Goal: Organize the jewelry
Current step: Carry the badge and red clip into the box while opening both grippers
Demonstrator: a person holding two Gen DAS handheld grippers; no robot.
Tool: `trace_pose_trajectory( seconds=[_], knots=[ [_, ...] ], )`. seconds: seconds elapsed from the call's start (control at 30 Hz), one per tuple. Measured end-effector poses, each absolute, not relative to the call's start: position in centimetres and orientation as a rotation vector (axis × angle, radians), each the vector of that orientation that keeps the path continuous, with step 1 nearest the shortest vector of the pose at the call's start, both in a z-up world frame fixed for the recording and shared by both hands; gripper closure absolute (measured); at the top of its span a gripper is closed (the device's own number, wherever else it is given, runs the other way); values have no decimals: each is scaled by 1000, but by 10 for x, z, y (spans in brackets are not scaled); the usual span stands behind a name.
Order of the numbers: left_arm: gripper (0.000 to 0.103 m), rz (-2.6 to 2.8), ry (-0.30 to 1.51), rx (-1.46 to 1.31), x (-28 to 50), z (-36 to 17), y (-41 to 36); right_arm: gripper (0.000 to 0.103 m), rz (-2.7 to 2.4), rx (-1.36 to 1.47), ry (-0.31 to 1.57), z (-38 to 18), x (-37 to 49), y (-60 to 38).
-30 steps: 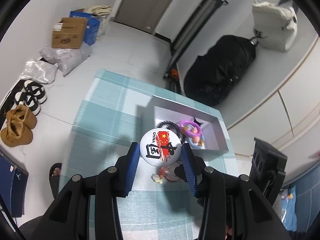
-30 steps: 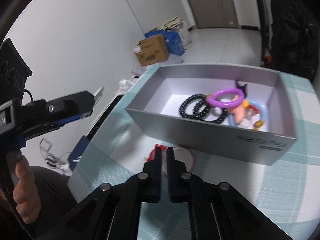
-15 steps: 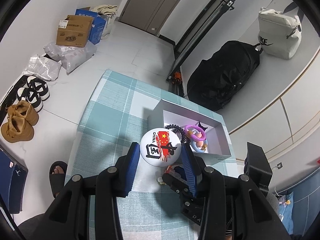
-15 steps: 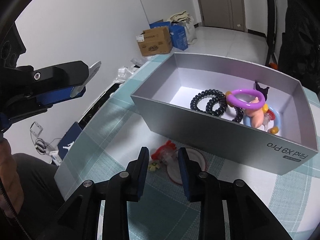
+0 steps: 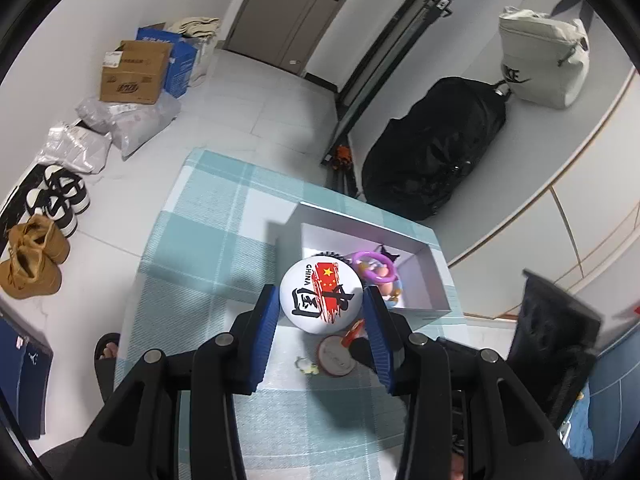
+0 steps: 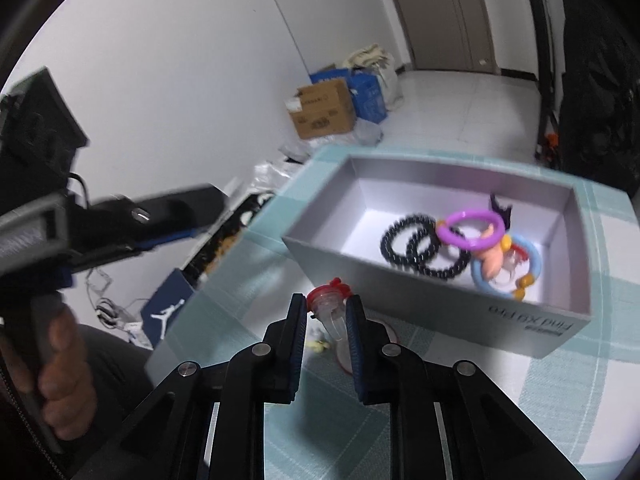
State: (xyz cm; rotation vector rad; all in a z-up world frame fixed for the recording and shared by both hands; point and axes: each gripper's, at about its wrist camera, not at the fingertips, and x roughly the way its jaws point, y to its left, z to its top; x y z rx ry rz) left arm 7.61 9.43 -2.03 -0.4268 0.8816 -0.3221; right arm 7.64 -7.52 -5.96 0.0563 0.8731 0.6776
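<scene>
The right hand-held gripper is clenched on a clear plastic charm with a red top, held above the checked teal counter. The left hand-held gripper grips a round, glossy white badge between blue pads. Beyond both, the open grey cardboard box holds two black beaded rings, a purple hoop and a blue ring.

Hair ties lie in the box on the table.
</scene>
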Motion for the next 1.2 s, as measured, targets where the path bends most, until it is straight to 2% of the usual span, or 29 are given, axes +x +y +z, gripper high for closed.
trace_pose_trajectory(
  seconds=[0.5,0.97,1.2],
  knots=[
    [66,-367,923,-325,115,-20,52,84,672,91,763,-7,115,-126],
    [66,-391,974,-243,147,-34,19,84,665,177,779,-16,157,-156],
    [66,-400,990,-246,156,-41,15,84,674,217,845,-32,172,-161]
  ],
)
